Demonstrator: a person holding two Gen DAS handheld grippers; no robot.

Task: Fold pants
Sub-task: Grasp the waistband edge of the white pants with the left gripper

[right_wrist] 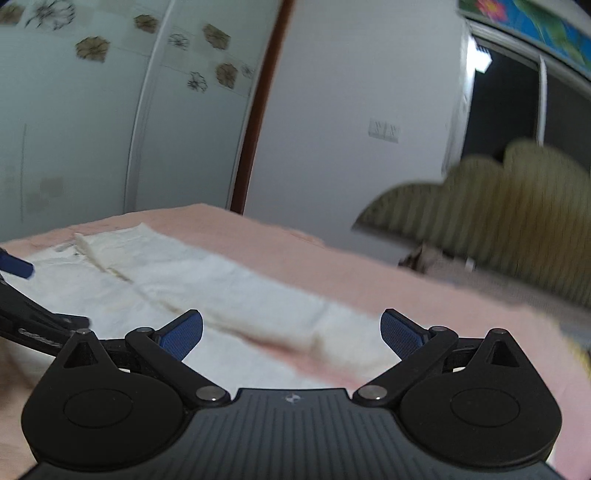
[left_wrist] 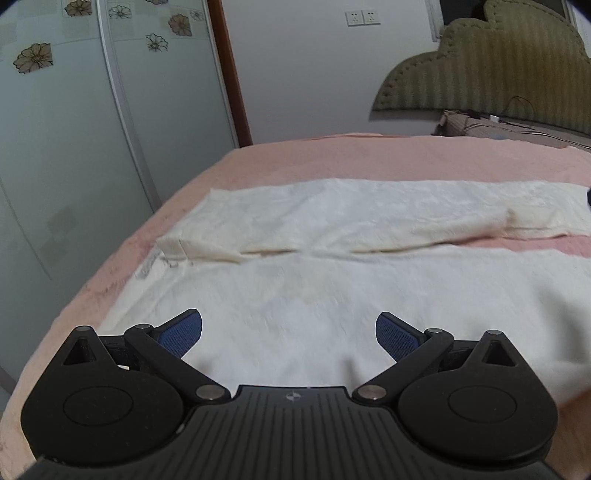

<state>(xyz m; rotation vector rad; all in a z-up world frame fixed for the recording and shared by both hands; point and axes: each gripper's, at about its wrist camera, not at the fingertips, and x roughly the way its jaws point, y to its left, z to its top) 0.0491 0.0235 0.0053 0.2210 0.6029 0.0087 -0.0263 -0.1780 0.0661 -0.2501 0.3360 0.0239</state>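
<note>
Two sliding wardrobe doors (left_wrist: 74, 122) of frosted glass with flower decals at 10 o'clock in the left wrist view, beside a brown door frame (left_wrist: 231, 74). Twin wall sockets (left_wrist: 362, 17) at 12 o'clock on the white wall; an olive padded headboard (left_wrist: 487, 74) at 2 o'clock, with a cable (left_wrist: 517, 101) draped at its foot. Nothing between either claw and the cloth.

Spread flat on the pink bedspread (left_wrist: 332, 158): white pants (left_wrist: 332, 266), waist end toward 9 o'clock, legs running off toward 3 o'clock, a sliver of pink showing between the legs at the right.

Left gripper (left_wrist: 289, 334) held low over the near leg, level, aimed across the bed; blue pads (left_wrist: 181, 332) spread wide apart, clamping nothing, white cloth visible in the gap.

Right gripper (right_wrist: 291, 334) tilted, horizon sloping down to the right, hovering over the leg part of the pants (right_wrist: 184, 288); jaws likewise wide apart and gripping nothing. Part of the left gripper (right_wrist: 22, 295) poking in at 9 o'clock in the right wrist view.

Right wrist view smeared by blur: headboard (right_wrist: 498, 206) and window (right_wrist: 517, 103) soft, seam of the pants hard to trace. Leg hems cut off past 3 o'clock in the left view. Contact between pads and cloth impossible to judge.
</note>
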